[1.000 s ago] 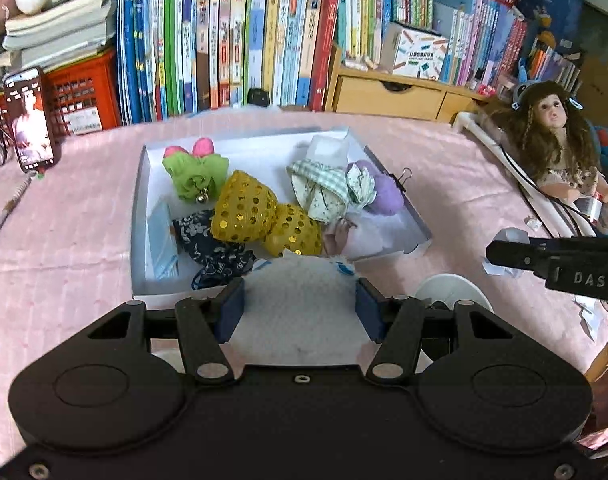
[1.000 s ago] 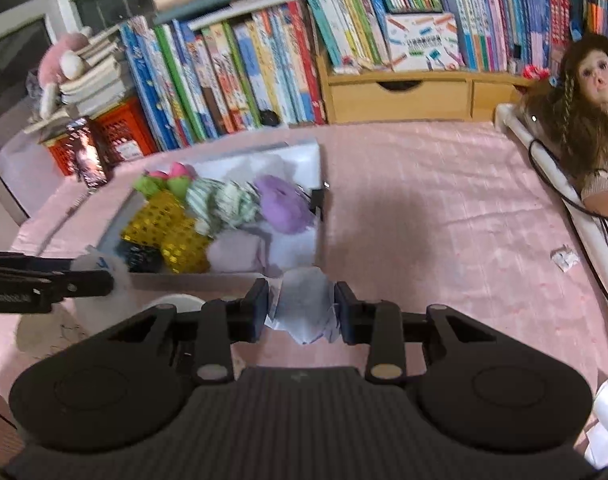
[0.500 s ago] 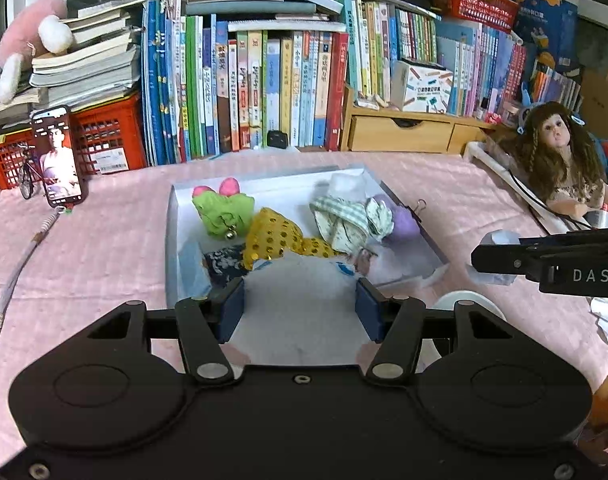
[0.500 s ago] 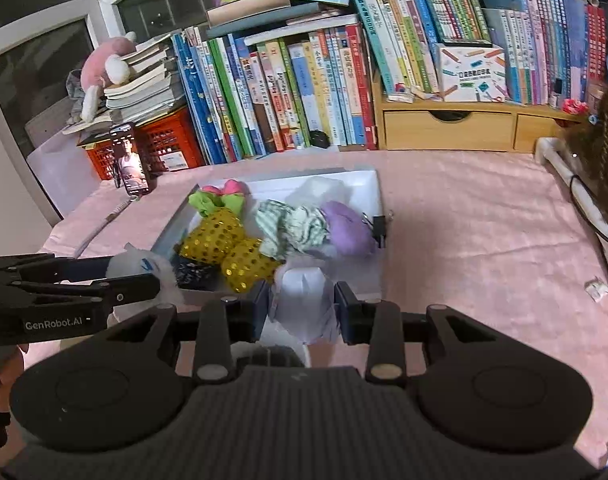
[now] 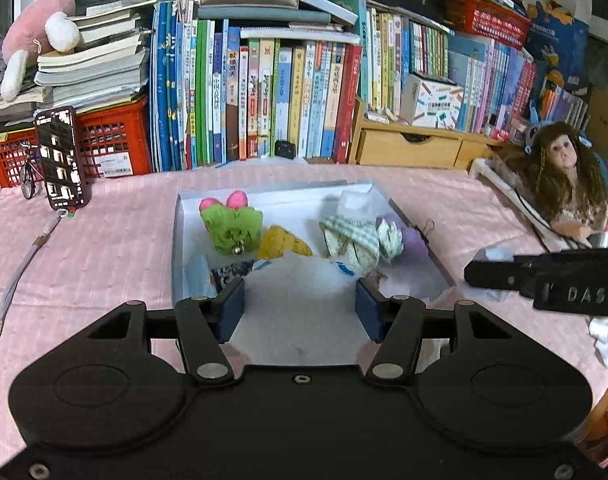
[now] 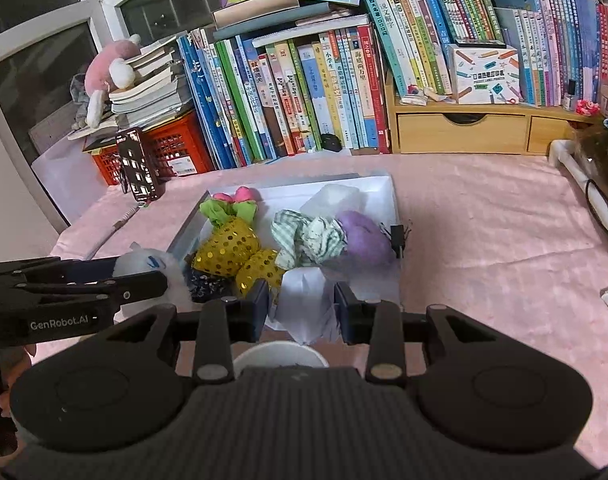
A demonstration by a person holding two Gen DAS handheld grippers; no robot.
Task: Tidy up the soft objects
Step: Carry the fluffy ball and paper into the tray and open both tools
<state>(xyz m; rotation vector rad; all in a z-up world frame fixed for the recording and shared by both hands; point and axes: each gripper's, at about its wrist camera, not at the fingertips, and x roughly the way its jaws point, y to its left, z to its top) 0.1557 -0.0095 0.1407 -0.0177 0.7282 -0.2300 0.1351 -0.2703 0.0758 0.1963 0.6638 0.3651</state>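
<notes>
A shallow white box (image 5: 177, 236) (image 6: 388, 192) on the pink cloth holds soft pouches: a green one (image 5: 231, 226), gold sequin ones (image 6: 227, 248), a checked one (image 6: 289, 230) and a purple one (image 6: 364, 236). My left gripper (image 5: 299, 300) is shut on a white fluffy bag (image 5: 299, 288) and holds it over the box's near edge; it also shows in the right wrist view (image 6: 151, 264). My right gripper (image 6: 301, 306) is shut on a white folded cloth (image 6: 306, 300) at the box's near right corner.
A white cup (image 6: 279, 356) stands below the right gripper. A phone (image 5: 61, 158) leans against red crates at the left. A row of books (image 5: 263, 96) and wooden drawers (image 5: 412, 148) line the back. A doll (image 5: 560, 184) lies at the right.
Both grippers have risen and tilted up with their loads held. The white fluffy bag now hides more of the gold pouches in the left wrist view.
</notes>
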